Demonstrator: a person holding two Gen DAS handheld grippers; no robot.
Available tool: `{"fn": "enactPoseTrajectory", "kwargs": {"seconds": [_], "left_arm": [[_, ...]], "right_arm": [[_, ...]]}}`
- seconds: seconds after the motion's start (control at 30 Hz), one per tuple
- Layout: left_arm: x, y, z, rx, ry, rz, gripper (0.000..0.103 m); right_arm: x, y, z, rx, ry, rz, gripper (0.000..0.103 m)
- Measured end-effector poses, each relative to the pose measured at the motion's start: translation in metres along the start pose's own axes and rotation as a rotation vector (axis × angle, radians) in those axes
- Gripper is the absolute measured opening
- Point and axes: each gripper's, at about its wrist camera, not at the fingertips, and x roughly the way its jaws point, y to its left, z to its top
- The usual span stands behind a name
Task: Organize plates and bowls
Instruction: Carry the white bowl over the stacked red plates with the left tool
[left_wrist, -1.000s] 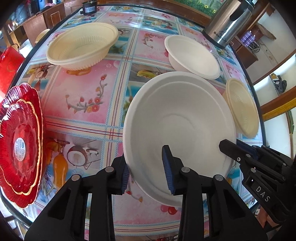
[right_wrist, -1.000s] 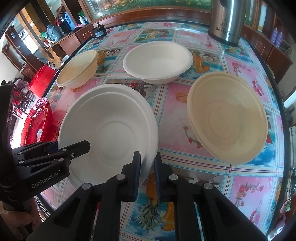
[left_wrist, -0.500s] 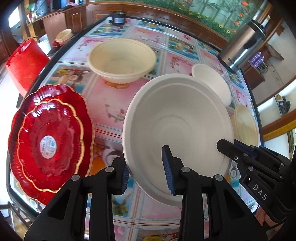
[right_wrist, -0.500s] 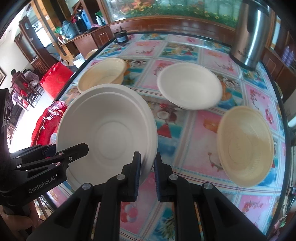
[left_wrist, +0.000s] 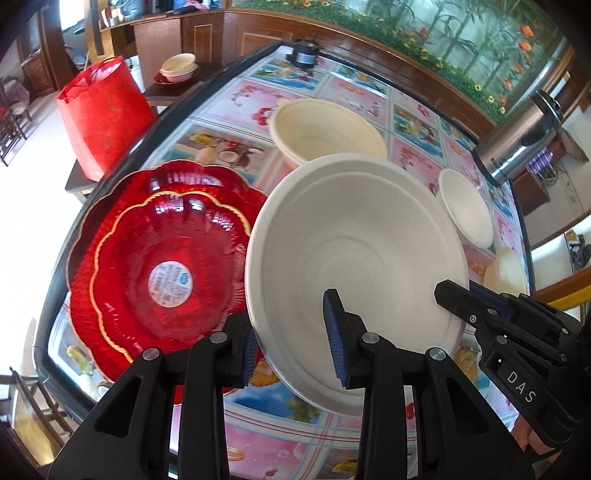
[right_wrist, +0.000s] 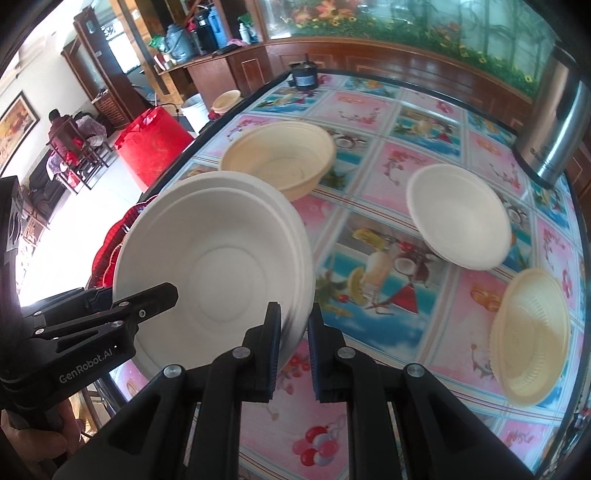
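Observation:
A wide white paper plate (left_wrist: 354, 251), with layered rims like a stack, hangs tilted above the table. My left gripper (left_wrist: 291, 339) is shut on its near-left rim, one pad outside and one inside. My right gripper (right_wrist: 295, 332) is shut on the rim at the opposite side. In each wrist view the other gripper also shows: the right gripper (left_wrist: 454, 299) and the left gripper (right_wrist: 155, 295). The plate overlaps the right side of the stacked red scalloped plates (left_wrist: 162, 266), which lie at the table's left edge. On the table stand a deep cream bowl (left_wrist: 325, 129), a small white bowl (right_wrist: 458, 218) and a ribbed cream bowl (right_wrist: 532, 332).
A steel kettle (left_wrist: 524, 140) stands at the far right corner of the table (right_wrist: 369, 240), and a small dark device (left_wrist: 304, 55) at the far edge. A red bag (left_wrist: 103, 110) and a side table with bowls (left_wrist: 177, 68) stand beyond the left edge.
Both grippers have carried the white plate leftward and a little up. The red plates have come from the picture's edge to right beside and under the plate.

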Motion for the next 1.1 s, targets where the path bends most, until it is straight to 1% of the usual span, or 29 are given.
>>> {"fn": "enactPoseTrajectory", "kwargs": {"seconds": [0.63, 0.87, 1.1], "left_arm": [[-0.016, 0.078, 0.005, -0.114, -0.035, 0.085, 0.033], [-0.007, 0.105, 0.003, -0.144, -0.017, 0.113, 0.033], [0.007, 0.119, 0.0, -0.151, 0.008, 0.136, 0.033]], "right_arm": [[0.031, 0.076, 0.03, -0.112, 0.019, 0.063, 0.012], [0.05, 0.095, 0.033, -0.137, 0.049, 0.082, 0.012], [0.065, 0.11, 0.032, -0.169, 0.078, 0.08, 0.013]]}}
